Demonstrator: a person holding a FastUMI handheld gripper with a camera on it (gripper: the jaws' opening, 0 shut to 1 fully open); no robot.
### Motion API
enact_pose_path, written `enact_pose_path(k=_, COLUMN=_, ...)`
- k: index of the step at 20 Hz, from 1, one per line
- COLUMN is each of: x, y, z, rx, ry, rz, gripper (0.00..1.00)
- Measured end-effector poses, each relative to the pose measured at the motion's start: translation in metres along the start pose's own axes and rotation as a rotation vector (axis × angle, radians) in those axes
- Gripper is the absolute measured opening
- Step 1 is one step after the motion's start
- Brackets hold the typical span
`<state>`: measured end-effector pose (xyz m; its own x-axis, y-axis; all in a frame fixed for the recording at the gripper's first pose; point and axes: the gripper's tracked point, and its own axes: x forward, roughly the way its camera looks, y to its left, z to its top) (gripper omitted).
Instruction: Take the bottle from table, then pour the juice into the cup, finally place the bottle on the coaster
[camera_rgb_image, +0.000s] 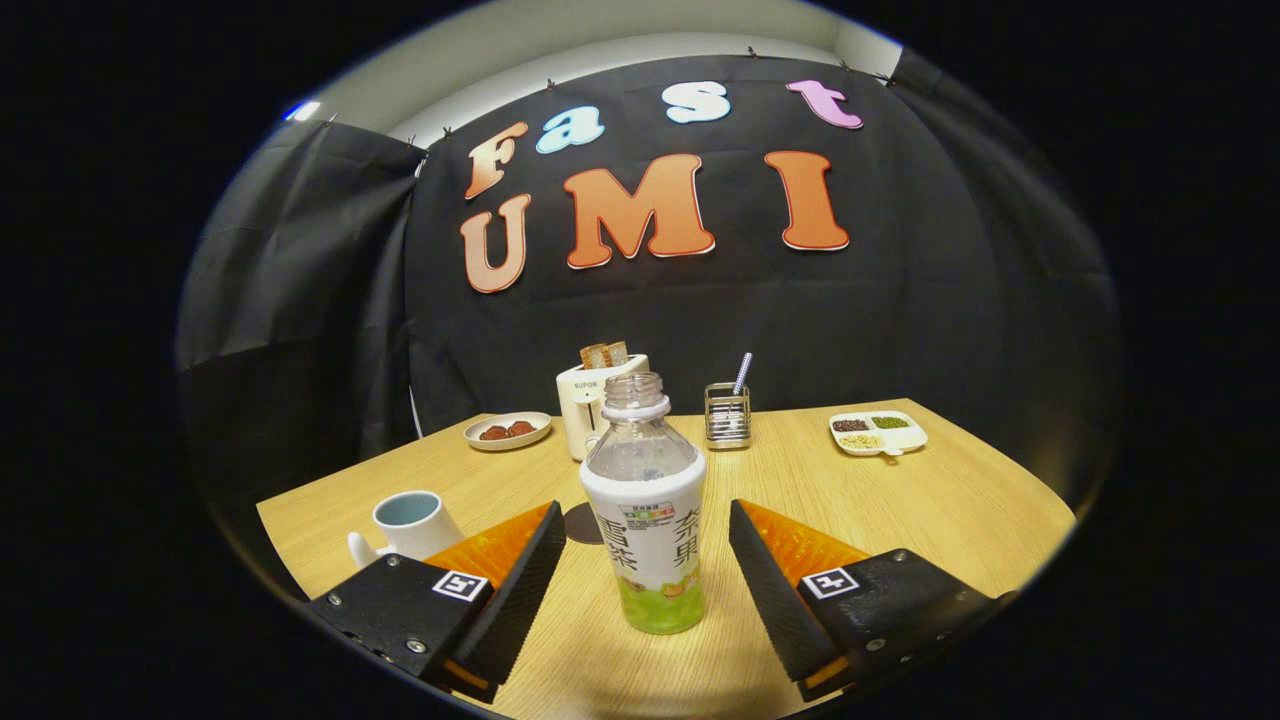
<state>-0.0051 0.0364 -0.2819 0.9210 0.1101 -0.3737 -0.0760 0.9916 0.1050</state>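
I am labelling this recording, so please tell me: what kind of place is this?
Probably a staged breakfast table in a recording booth: a toaster with bread, a mug, and black cloth behind. The open claw has its fingers either side of the bottle, not touching.

The tongs (640, 545) are held low and level, pointing forward, their two fingers (520, 590) spread wide apart with a clear gap on either side, pressing on nothing.
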Motion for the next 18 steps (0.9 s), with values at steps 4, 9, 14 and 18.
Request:
enact_pose_path(k=4, x=0.016, y=-0.001, z=-0.018, rx=-0.009, ry=0.049, rz=-0.014, gripper=0.98)
enact_pose_path(k=9, x=0.029, y=-0.004, z=-0.040, rx=0.006, ry=0.111, rz=-0.048, gripper=0.82)
enact_pose_path(k=14, x=0.028, y=-0.009, z=-0.045, rx=-0.025, ry=0.118, rz=-0.095, gripper=0.66)
enact_pose_path(k=18, x=0.028, y=-0.006, z=-0.043, rx=-0.030, ry=0.116, rz=-0.116, gripper=0.60)
